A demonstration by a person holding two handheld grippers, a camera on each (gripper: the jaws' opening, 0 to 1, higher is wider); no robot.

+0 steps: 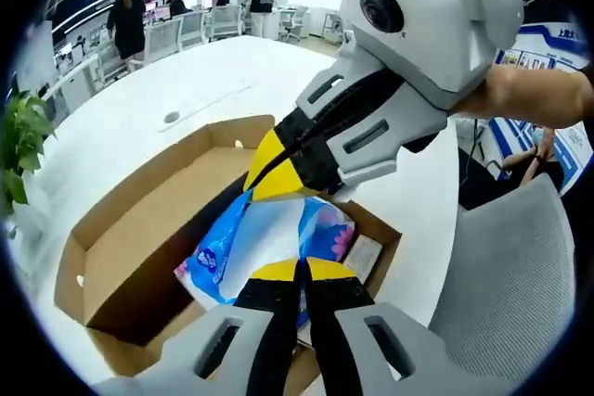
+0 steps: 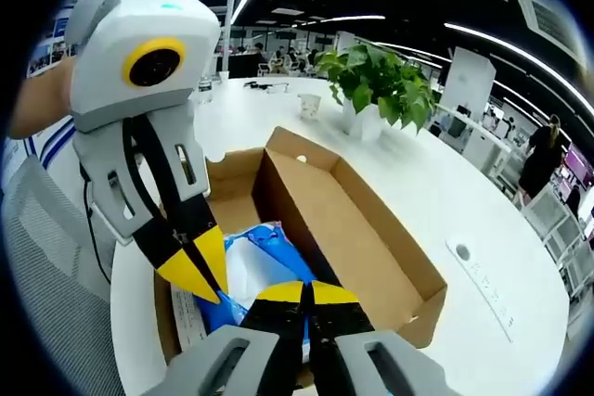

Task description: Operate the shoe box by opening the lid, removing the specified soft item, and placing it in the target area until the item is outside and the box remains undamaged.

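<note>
Box: the box [image 1: 139,248] sits open on the white table [image 1: 186,90], lid [image 2: 353,220] swung out flat beside the tray, so the opening step looks done
Pack: the blue and white soft pack [image 1: 278,238] lies in the tray at the end nearest the person, not yet lifted out
Left gripper: the left gripper [image 1: 302,271] has its yellow-tipped jaws pressed together just over the pack's near edge; whether they pinch the wrapper I cannot tell
Right gripper: the right gripper [image 2: 306,292] has its jaws together too, low over the pack; grip on it unclear
Why so: both tools meet over the pack from opposite sides, probably to pull it up without dragging on the cardboard walls
Left gripper view adds: a grey chair [image 1: 520,275], people at far desks
Right gripper view adds: a potted plant [image 2: 380,85] and a cup [image 2: 309,105] beyond the box
</note>
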